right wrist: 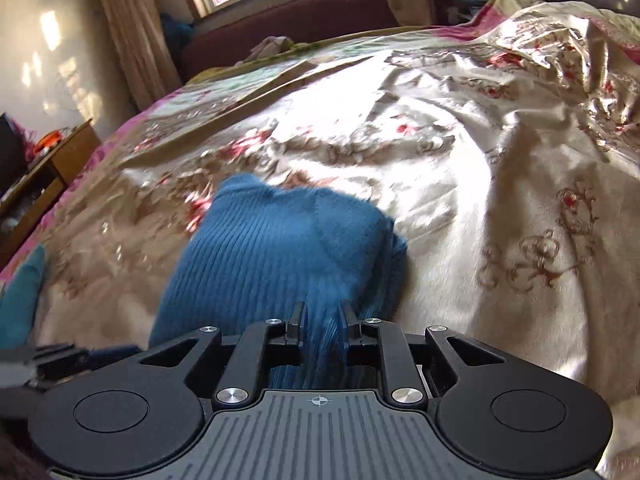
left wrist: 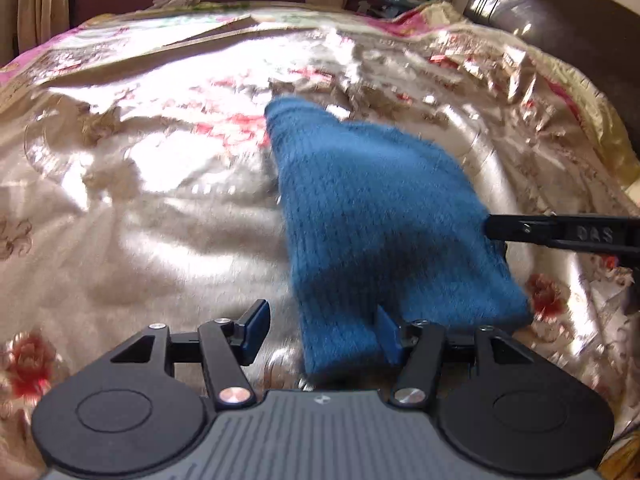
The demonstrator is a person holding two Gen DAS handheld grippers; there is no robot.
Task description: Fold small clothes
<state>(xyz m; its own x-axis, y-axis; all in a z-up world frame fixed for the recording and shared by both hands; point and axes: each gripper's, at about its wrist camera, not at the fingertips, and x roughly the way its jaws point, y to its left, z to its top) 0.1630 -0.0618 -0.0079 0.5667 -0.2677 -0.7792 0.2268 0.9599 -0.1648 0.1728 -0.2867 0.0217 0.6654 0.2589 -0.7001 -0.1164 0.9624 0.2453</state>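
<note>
A blue knitted garment (left wrist: 384,216) is held up over the bed (left wrist: 140,200), which is covered with a shiny flowered bedspread (right wrist: 460,184). The right claw (right wrist: 322,320) is clamped on a bunched edge of the knit, the fabric pinched between its jaws and running back into the throat. The left claw (left wrist: 320,328) stands wide open at the garment's lower edge; the cloth lies against its right finger (left wrist: 387,334) but nothing is pinched. The picture is blurred around the knit, so its outline is uncertain.

The step in hand looks like getting a second hold so the piece can be spread and laid flat. To do it well, the left claw should close on the free corner only, one layer deep. Then both claws should draw apart gently until the edge is straight, without stretching the ribbing, and lower it onto a smooth patch of bedspread.
</note>
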